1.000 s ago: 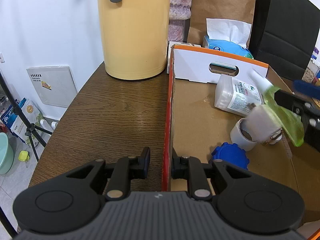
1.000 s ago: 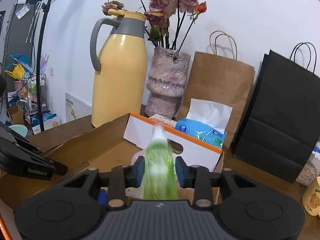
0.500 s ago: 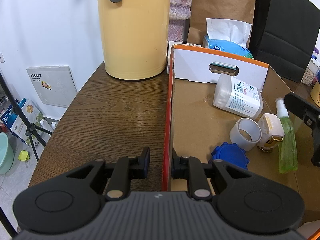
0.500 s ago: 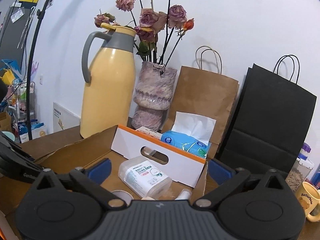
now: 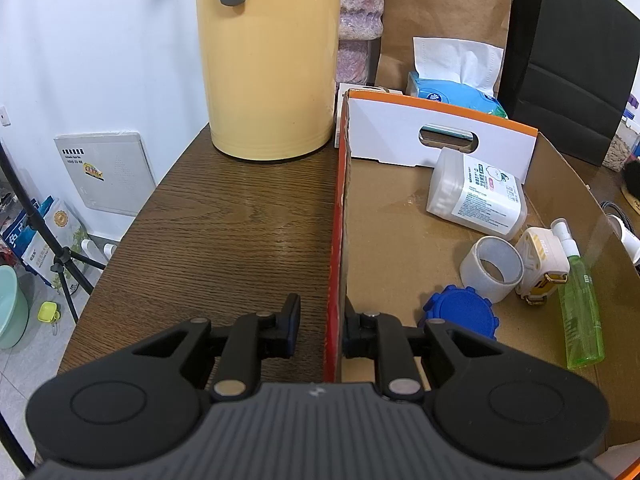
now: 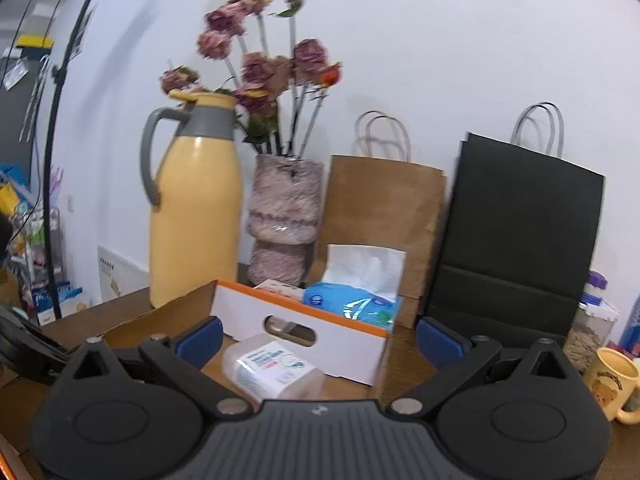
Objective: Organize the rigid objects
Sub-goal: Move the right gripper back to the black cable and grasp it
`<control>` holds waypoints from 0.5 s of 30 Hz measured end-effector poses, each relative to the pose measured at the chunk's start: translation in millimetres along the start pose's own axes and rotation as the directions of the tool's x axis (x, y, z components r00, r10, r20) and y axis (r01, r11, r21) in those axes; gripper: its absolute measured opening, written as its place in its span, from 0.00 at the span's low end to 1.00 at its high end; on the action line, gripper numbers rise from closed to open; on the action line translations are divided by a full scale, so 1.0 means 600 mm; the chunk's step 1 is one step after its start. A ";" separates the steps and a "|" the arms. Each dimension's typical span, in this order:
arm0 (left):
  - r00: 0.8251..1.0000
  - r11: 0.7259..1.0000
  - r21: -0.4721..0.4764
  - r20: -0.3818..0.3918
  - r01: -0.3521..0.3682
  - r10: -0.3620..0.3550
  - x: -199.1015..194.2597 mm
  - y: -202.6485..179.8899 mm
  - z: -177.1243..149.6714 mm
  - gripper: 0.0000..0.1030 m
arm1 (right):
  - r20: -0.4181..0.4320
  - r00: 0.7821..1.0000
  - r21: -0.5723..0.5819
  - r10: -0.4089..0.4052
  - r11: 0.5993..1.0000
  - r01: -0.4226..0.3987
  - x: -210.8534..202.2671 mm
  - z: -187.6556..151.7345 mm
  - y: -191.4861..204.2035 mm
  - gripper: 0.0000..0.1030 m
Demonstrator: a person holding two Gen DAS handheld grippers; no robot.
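Left tongs point(image 5: 318, 330) clamp the box point(image 5: 340, 216) wall; right tongs point(image 6: 318, 342) spread wide, empty — I keep the box steady while picking the next thing.

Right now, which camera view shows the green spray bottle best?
The left wrist view: the green spray bottle lies fully visible inside the cardboard box, beside a cream-coloured object. The right wrist view does not show it at all.
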State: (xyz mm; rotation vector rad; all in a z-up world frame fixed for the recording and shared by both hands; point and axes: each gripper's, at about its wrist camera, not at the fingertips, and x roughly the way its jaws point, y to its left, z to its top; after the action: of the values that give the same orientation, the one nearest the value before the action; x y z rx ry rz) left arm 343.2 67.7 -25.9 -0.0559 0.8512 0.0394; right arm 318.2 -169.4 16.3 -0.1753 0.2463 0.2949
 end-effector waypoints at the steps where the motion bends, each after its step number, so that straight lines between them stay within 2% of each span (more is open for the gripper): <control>1: 1.000 1.000 0.000 0.000 0.000 0.000 0.000 -0.001 0.000 0.19 | 0.004 1.000 0.009 -0.004 1.000 0.004 -0.004 -0.002 -0.008 1.00; 12: 1.000 1.000 -0.002 0.000 0.001 -0.001 0.000 0.000 0.000 0.19 | -0.032 0.997 0.075 -0.068 0.995 0.070 -0.039 -0.037 -0.102 1.00; 15: 1.000 1.000 -0.003 -0.001 0.002 -0.002 0.000 -0.001 0.000 0.19 | -0.069 0.991 0.065 -0.114 0.991 0.118 -0.044 -0.060 -0.126 1.00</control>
State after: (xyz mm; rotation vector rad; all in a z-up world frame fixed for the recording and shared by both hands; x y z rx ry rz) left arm 343.1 67.2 -25.9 -0.0595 0.8522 0.0382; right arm 309.5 -255.1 -0.7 -0.1305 0.3090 0.1649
